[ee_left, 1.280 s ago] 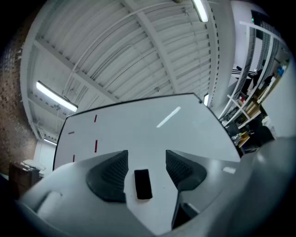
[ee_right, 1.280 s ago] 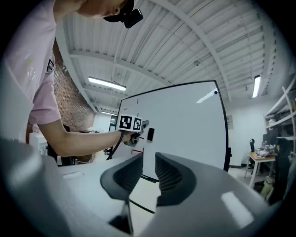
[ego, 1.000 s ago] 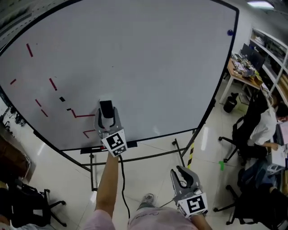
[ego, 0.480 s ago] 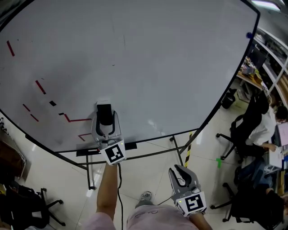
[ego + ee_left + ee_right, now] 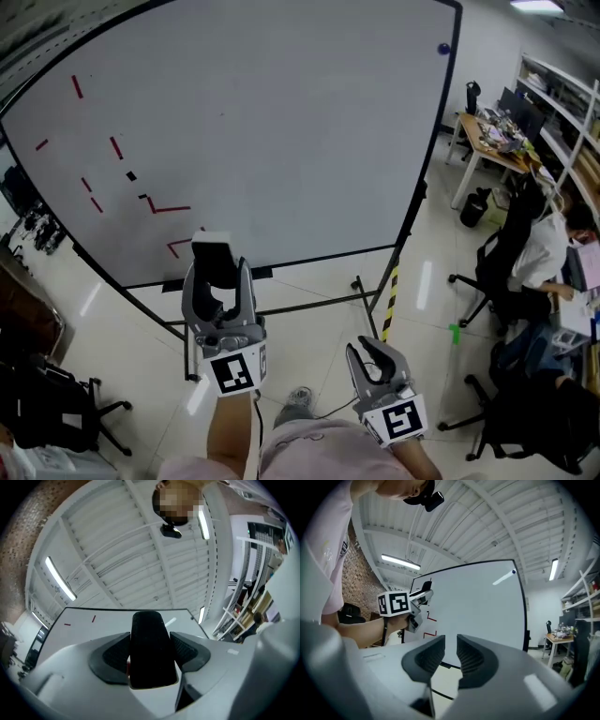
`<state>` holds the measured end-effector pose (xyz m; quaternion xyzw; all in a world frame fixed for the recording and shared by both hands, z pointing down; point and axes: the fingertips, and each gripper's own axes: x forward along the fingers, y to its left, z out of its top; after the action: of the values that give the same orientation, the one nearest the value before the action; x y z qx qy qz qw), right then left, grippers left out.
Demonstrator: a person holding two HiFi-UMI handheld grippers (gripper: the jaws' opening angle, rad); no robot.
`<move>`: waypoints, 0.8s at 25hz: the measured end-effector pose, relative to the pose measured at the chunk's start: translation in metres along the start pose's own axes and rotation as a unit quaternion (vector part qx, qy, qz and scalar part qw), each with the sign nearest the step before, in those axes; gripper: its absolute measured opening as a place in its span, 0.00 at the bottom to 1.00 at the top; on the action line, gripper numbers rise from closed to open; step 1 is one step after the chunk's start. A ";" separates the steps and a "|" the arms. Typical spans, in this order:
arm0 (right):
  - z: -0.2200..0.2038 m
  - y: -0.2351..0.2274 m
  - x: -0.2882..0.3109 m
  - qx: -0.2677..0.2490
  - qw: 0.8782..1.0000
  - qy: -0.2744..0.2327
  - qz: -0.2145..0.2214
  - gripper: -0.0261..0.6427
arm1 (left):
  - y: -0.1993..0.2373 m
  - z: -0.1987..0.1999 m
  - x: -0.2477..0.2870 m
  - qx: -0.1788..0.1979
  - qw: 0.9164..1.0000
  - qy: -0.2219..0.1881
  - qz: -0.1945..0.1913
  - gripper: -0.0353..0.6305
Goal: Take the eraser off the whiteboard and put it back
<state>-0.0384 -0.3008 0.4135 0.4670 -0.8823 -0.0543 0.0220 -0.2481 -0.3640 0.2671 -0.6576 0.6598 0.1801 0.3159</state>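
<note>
The white whiteboard (image 5: 281, 122) on its stand fills the upper head view, with short red strokes (image 5: 169, 208) at its lower left. My left gripper (image 5: 217, 281) is held in front of the board's bottom edge, off the surface, shut on the black eraser (image 5: 216, 261), which stands upright between the jaws. The left gripper view has the eraser (image 5: 150, 648) clamped between both pads, the whiteboard (image 5: 108, 623) behind it. My right gripper (image 5: 372, 354) hangs low near my body, jaws together and empty. It is aimed at the whiteboard (image 5: 478, 602), with the left gripper (image 5: 417, 599) at the left.
A blue magnet (image 5: 443, 48) sits at the board's top right corner. The stand has a yellow-black striped leg (image 5: 387, 300). A seated person (image 5: 553, 253) and office chairs are at the right, a cluttered desk (image 5: 497, 141) behind. A black chair (image 5: 47, 403) stands at lower left.
My left gripper has drawn back and down from the whiteboard's surface with the eraser in it. The right gripper has stayed low and barely moved.
</note>
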 end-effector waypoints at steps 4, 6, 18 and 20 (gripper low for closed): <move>-0.027 0.028 -0.119 0.031 0.999 0.010 0.013 0.15 | -0.055 0.095 -0.128 -0.052 0.999 0.005 -0.006 0.46; -0.032 0.043 -0.168 0.049 0.998 0.011 0.030 0.15 | -0.075 0.146 -0.177 -0.080 0.997 0.008 -0.008 0.46; 0.000 0.062 -0.345 0.095 0.995 -0.013 0.017 0.15 | -0.183 0.328 -0.298 -0.226 0.969 0.026 -0.099 0.46; -0.003 0.059 -0.361 0.094 0.996 -0.009 0.005 0.15 | -0.196 0.327 -0.312 -0.245 0.963 0.036 -0.103 0.46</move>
<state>0.1167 0.0304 0.4280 0.4618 -0.8862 0.0249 -0.0293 -0.0171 0.0714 0.2650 -0.7856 0.5347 0.2790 0.1380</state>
